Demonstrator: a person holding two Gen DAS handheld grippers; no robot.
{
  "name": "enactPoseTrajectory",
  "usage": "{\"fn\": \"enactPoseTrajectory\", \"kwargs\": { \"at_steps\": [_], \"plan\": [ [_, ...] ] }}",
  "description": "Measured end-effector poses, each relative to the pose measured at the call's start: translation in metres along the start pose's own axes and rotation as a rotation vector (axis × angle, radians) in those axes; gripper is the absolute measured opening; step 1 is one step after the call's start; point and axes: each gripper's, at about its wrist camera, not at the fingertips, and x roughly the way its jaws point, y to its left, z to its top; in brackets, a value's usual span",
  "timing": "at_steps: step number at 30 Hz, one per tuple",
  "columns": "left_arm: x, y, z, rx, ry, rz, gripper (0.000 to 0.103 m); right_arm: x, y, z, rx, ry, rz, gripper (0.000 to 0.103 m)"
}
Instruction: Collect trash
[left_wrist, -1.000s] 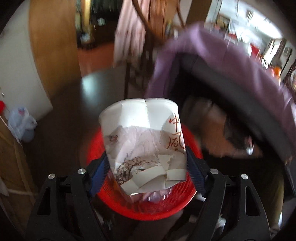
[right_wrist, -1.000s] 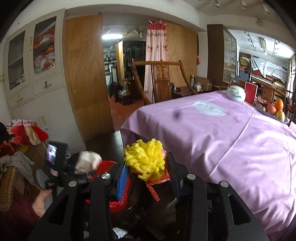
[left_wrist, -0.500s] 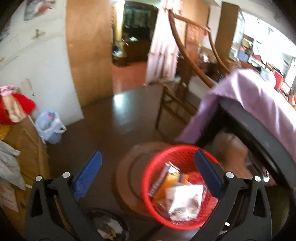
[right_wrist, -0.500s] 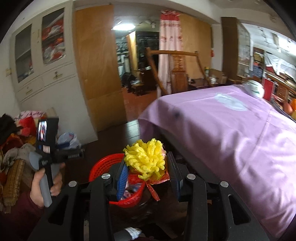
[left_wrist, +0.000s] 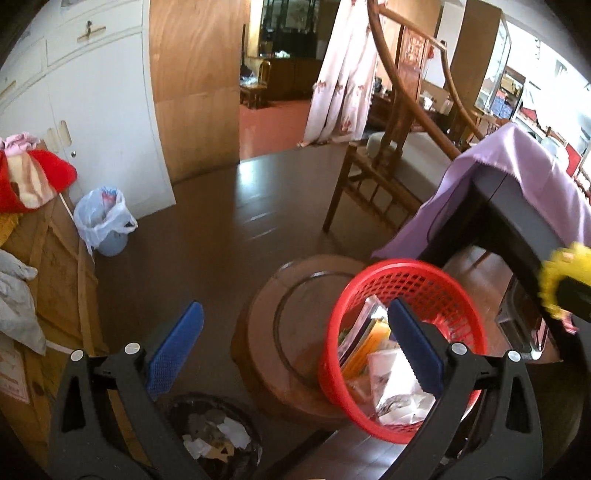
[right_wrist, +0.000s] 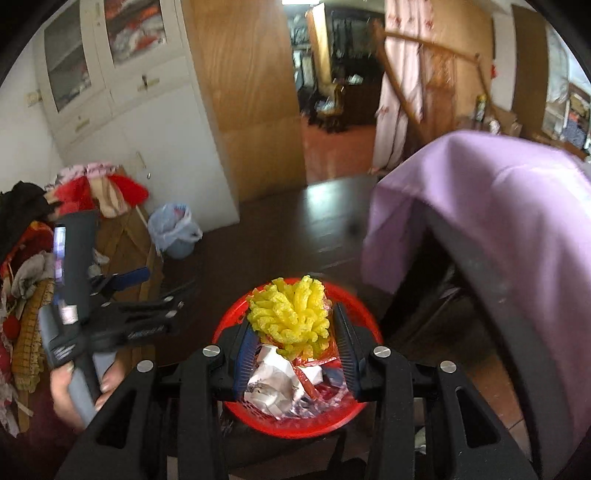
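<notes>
We carried the yellow foam wad (right_wrist: 291, 314) over the red basket (right_wrist: 236, 325), ready to drop it.
Our right gripper (right_wrist: 293, 354) had its narrow jaws just beginning to open around the wad, directly above the basket's crumpled paper (right_wrist: 273, 384) and wrappers. At nine o'clock our left gripper (left_wrist: 295, 350) hung empty, jaws wide, clear of the basket.

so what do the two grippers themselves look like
Both are matte black plastic frames with triangular cut-outs and silver round bolts. The left gripper carries blue textured pads with a sawtooth edge; the right gripper has ribbed blue pads. A dark red sleeve shows.
</notes>
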Motion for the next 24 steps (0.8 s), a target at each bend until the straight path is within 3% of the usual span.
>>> {"fn": "enactPoseTrajectory", "kwargs": {
  "at_steps": [2, 6, 9, 11, 15, 18, 24],
  "plan": [
    [0.003, 0.004, -0.003, -0.01, 0.018, -0.017, 0.096, 0.026, -0.001, 0.002, 0.015, 0.03, 0.003, 0.058],
    [0.005, 0.01, -0.009, -0.032, 0.036, -0.038, 0.096, 0.051, -0.006, 0.001, 0.053, 0.059, -0.015, 0.059],
    [0.004, 0.014, -0.011, -0.042, 0.034, -0.037, 0.096, 0.042, -0.006, -0.004, 0.058, 0.042, -0.022, 0.059],
    [0.001, 0.014, -0.01, -0.045, 0.026, -0.029, 0.096, 0.024, -0.001, -0.005, 0.033, 0.006, -0.048, 0.059],
    [-0.015, 0.009, 0.001, -0.044, -0.018, -0.042, 0.096, -0.024, 0.006, -0.01, -0.024, -0.099, -0.118, 0.07],
    [-0.038, -0.007, 0.013, -0.025, -0.08, -0.069, 0.096, -0.068, 0.007, -0.017, -0.036, -0.187, -0.158, 0.075],
    [-0.105, -0.067, 0.036, 0.071, -0.238, -0.11, 0.096, -0.15, -0.005, -0.044, -0.004, -0.355, -0.208, 0.09]
  ]
}}
